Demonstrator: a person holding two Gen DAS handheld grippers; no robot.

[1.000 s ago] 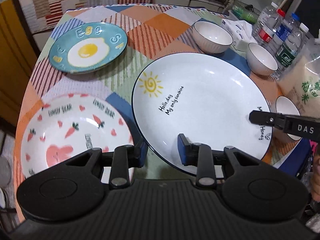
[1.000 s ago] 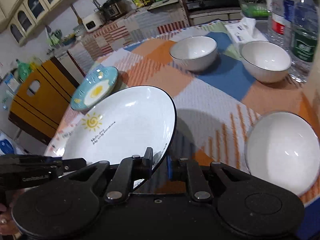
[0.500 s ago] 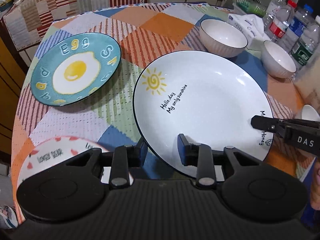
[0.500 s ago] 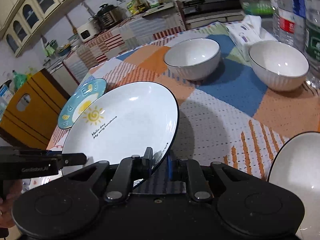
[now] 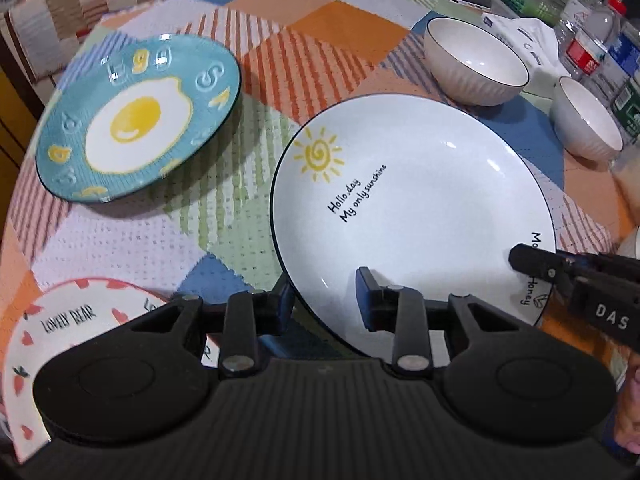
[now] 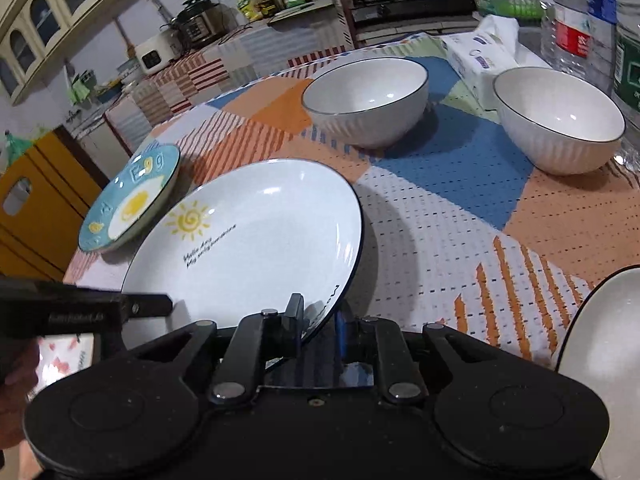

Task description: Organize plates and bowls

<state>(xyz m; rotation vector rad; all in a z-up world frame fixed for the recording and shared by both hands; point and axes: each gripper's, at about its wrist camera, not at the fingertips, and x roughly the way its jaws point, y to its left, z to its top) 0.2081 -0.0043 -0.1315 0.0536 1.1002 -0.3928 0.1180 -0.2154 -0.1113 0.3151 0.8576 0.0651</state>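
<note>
A large white plate with a sun drawing (image 5: 420, 208) hangs low over the checked tablecloth, slightly tilted. My left gripper (image 5: 326, 300) is shut on its near rim, one finger under and one on top. My right gripper (image 6: 318, 316) is shut on the plate's right rim (image 6: 256, 240); its fingers (image 5: 524, 260) show in the left wrist view. A teal egg plate (image 5: 136, 120) lies to the left. A pink "Lovely Bear" plate (image 5: 80, 320) lies near left. Two white bowls (image 6: 364, 100) (image 6: 560, 120) stand behind, and a third bowl (image 6: 600, 344) stands near right.
Water bottles (image 5: 592, 40) and a tissue pack (image 6: 480, 56) crowd the far right of the table. A yellow cabinet (image 6: 36, 208) stands past the table's left edge. A kitchen counter with appliances runs along the back wall. A person's hand (image 6: 16, 376) holds the left gripper.
Both grippers carried the sun plate lower and farther onto the table, away from the bear plate. The bowls and the egg plate loom closer; the third bowl slid to the right edge.
</note>
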